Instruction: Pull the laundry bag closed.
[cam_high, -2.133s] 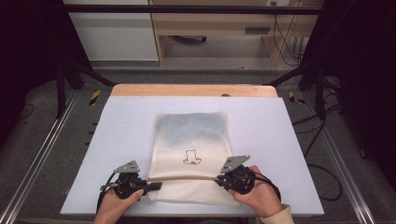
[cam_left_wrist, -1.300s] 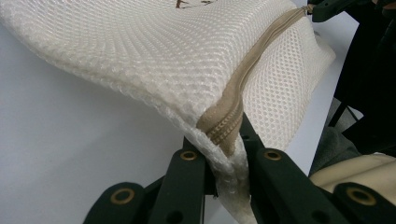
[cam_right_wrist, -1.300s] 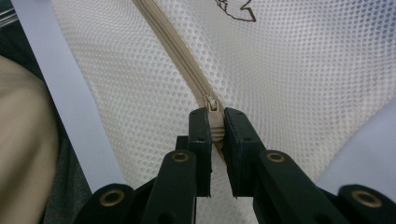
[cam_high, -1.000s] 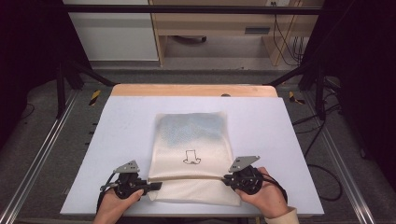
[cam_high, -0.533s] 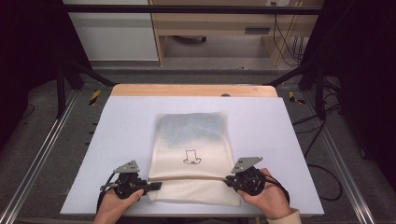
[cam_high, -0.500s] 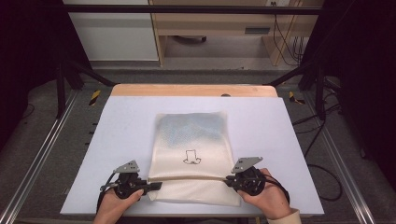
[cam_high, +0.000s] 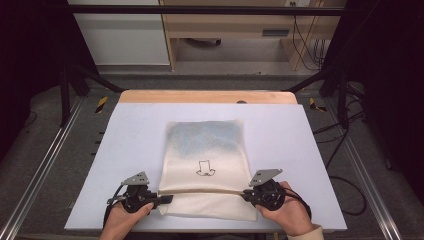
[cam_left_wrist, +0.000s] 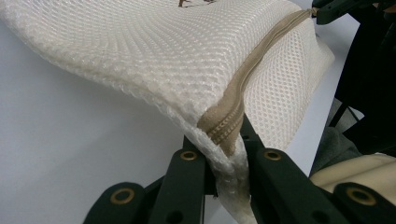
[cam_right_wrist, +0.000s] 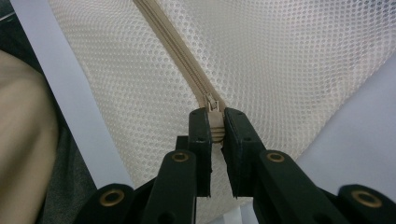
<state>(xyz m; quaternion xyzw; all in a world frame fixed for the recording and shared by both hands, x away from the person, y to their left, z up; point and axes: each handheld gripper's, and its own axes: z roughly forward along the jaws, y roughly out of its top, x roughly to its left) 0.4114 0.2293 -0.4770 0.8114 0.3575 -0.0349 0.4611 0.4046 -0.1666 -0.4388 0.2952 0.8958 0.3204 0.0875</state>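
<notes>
Our left tongs (cam_left_wrist: 223, 161) pinch the mesh bag (cam_high: 207, 165) corner; our right tongs (cam_right_wrist: 215, 133) pinch the zipper pull (cam_right_wrist: 214, 116). We should pull slow and straight.

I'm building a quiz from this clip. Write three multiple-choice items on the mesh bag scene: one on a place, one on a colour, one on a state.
1. Where does the zip run on the mesh bag?
A. across the end nearest the person
B. across the far end
C. down the middle lengthwise

2. What colour is the zip?
A. black
B. tan
C. blue

3. What does the right gripper hold?
A. nothing
B. the table edge
C. the zip pull

Answers: 1 A, the high view shows it stretched between both grippers; 2 B, both gripper views show tan tape; 3 C, the jaws pinch the pull.
</notes>
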